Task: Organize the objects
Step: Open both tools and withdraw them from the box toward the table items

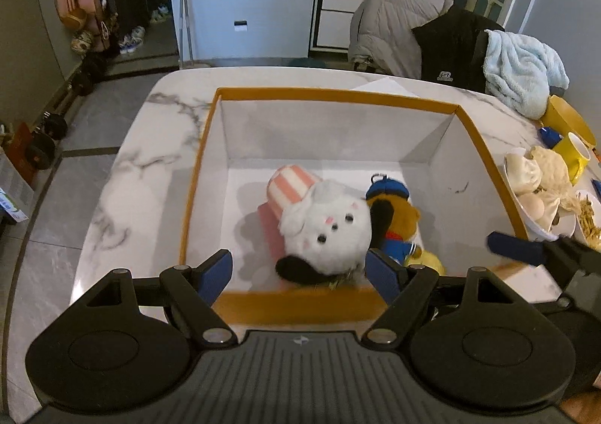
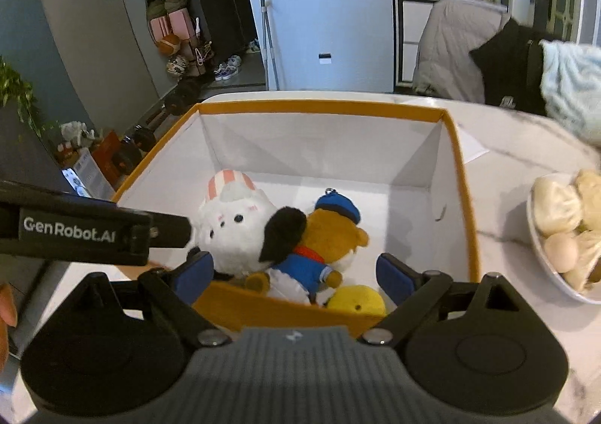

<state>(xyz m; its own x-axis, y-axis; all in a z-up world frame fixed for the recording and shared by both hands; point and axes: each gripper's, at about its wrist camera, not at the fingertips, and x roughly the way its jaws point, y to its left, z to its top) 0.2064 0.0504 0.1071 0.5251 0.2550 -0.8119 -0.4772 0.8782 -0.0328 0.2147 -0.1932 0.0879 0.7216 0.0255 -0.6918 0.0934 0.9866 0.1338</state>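
Both the left gripper [image 1: 298, 270] and the right gripper [image 2: 295, 273] are seen with jaws spread and nothing pinched. Below them, the white plush dog [image 1: 326, 230], the brown plush bear [image 1: 400, 224] and the yellow plush [image 1: 428, 260] lie against the near wall of the orange-rimmed box [image 1: 334, 95]. Placement is judged complete; next, any remaining object must be located on the marble table [image 1: 124, 176].

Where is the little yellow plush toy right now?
In the right wrist view, the yellow plush lies inside the orange-rimmed box, tucked against its near wall, just right of the brown bear in blue.
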